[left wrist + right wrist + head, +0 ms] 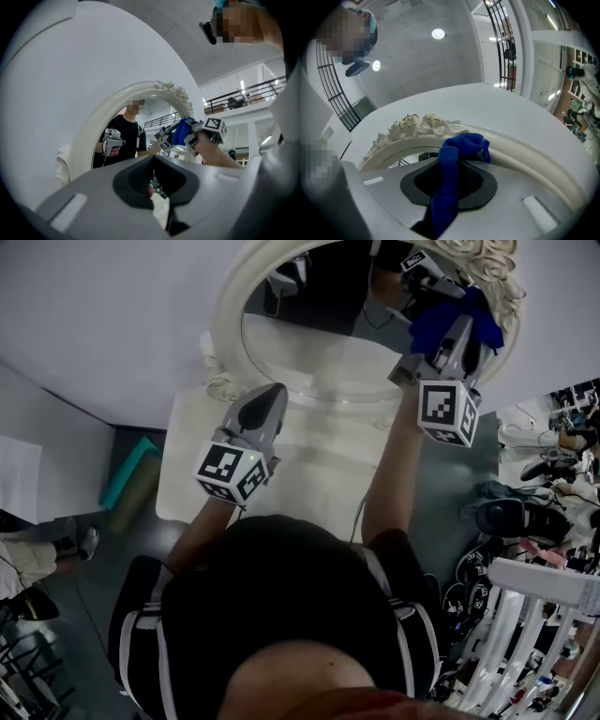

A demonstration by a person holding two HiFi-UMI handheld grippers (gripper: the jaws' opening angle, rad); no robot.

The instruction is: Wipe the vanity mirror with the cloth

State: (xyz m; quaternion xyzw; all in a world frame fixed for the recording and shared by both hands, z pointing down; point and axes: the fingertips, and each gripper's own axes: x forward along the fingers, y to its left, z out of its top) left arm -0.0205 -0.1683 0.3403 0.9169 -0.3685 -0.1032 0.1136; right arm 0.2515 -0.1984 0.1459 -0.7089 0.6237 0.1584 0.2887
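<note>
Hovering at the left, the left gripper (272,395) sits low in front of the vanity mirror (230,334), just above the white table (187,474) the mirror stands on. Its own view shows the dark pads pressed together with nothing between them, and it looks apart from the glass, so it plays no part in the wiping at this moment.

The oval mirror fills the far middle of the scene, with a cream moulded frame and a cluster of carved roses (487,268) at its top, which lies to the far right in the head view. The glass reflects the person and both grippers. No smear, streak or wiped track can be made out on it, so how much has been cleaned cannot be read from the surface.

At the right, the right gripper (459,329) is raised to the upper edge of the mirror, its jaws pinching the blue cloth (450,320). The bunched end of the cloth seems to rest against the inner rim of the frame just beside the roses.

By my judgement the wiping is under way at that top edge, and the lower and left parts of the glass are left to cover
</note>
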